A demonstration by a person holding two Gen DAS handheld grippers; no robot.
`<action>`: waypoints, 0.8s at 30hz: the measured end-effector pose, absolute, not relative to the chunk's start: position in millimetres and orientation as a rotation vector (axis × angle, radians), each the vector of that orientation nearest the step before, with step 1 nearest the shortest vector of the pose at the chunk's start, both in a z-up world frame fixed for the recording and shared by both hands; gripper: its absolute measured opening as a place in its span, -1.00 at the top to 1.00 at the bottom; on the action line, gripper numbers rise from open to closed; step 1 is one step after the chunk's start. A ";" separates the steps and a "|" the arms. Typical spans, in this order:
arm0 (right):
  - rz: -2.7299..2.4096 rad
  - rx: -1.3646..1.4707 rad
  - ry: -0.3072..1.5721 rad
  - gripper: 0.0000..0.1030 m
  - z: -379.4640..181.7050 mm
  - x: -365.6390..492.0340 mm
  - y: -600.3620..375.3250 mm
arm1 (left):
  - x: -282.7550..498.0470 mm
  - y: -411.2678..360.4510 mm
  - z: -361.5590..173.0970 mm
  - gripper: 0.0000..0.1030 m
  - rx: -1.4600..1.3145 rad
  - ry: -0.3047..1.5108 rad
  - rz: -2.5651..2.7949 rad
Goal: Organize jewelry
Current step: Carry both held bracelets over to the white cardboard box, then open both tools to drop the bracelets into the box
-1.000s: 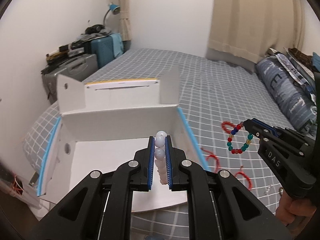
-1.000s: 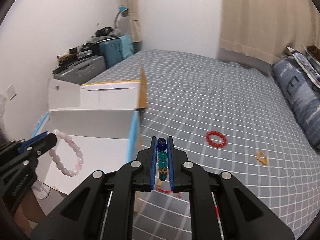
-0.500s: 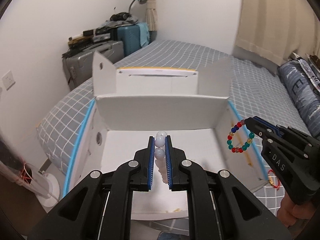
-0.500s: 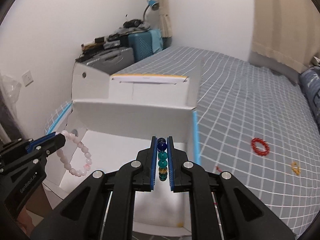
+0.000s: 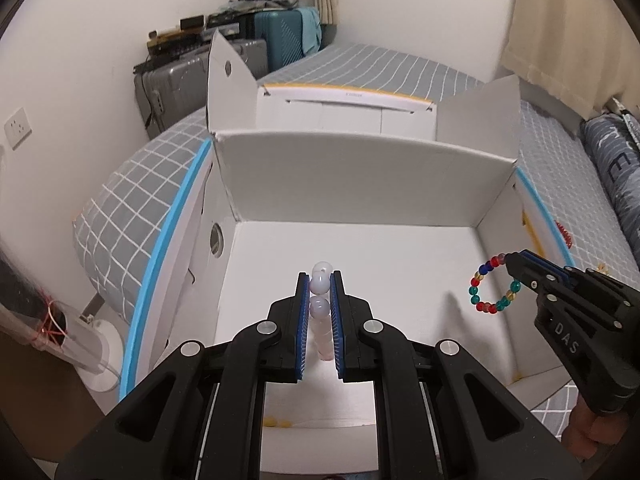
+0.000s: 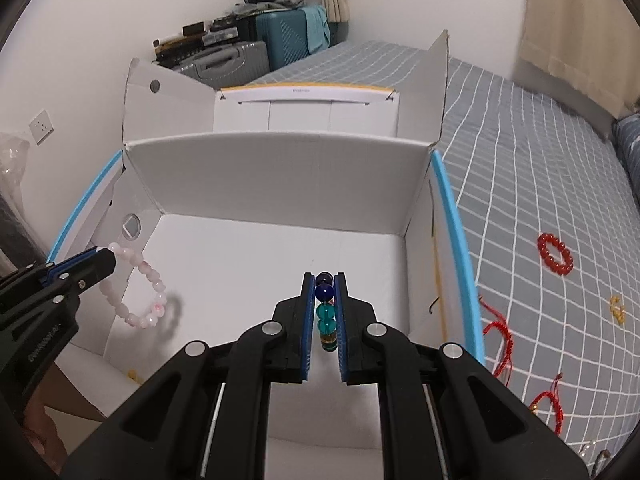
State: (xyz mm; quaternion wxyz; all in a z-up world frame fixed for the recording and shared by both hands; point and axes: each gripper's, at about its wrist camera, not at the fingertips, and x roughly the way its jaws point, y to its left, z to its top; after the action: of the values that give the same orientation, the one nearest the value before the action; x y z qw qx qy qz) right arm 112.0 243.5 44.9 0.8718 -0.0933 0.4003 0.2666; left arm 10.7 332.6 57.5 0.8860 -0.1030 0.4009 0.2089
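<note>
The left hand-held gripper [image 5: 319, 280] is clenched on a pale pink bead bracelet [image 5: 320, 304]; the beads sit stacked between its blue pads, and in the right wrist view the rest of the loop [image 6: 138, 288] hangs free below the tips. The right hand-held gripper [image 6: 324, 280] is clamped on a multicoloured bead bracelet [image 6: 325, 312], blue and teal beads pinched between its pads, while its ring of red, blue, teal and yellow beads [image 5: 493, 284] dangles from the tips in the left wrist view.

Both bracelets hang over the inside of an open white cardboard box [image 5: 360, 184], the pink one toward the box's left wall, the coloured one toward its right wall. Neither touches the box floor, as far as I can tell. A couple of small yellow bits [image 5: 276, 423] lie on the floor near the box's front edge.

The box sits on a bed with a grey checked cover [image 6: 520, 160]. To the right of the box, on the cover, lie a red bead bracelet [image 6: 556, 258], red cord bracelets [image 6: 500, 340] and a small gold piece [image 6: 618, 309]. Behind the box, against the white wall, stand a grey suitcase [image 5: 192, 76] and a teal suitcase [image 5: 284, 38].
</note>
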 end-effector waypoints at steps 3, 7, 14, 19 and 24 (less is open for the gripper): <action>0.556 -0.200 0.853 0.83 41.1 112.2 246.6 | 11.2 334.4 54.9 0.81 -0.217 0.840 0.437; 0.559 -0.210 0.864 0.82 37.3 111.3 249.0 | 14.2 332.6 54.8 0.81 -0.216 0.845 0.433; 0.564 -0.224 0.880 0.81 31.8 112.3 251.5 | 16.3 331.2 52.9 0.81 -0.209 0.842 0.433; 0.562 -0.233 0.870 0.81 31.3 110.9 253.5 | 18.4 335.3 49.6 0.81 -0.219 0.853 0.438; 0.563 -0.217 0.857 0.23 36.7 109.4 250.7 | 16.8 333.8 52.7 0.57 -0.220 0.847 0.440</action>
State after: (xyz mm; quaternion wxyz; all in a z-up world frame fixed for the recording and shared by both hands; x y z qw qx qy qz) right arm 109.4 250.7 36.7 0.8658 -0.1037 0.4091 0.2688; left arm 16.8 333.8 52.7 0.8824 -0.1057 0.4069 0.2112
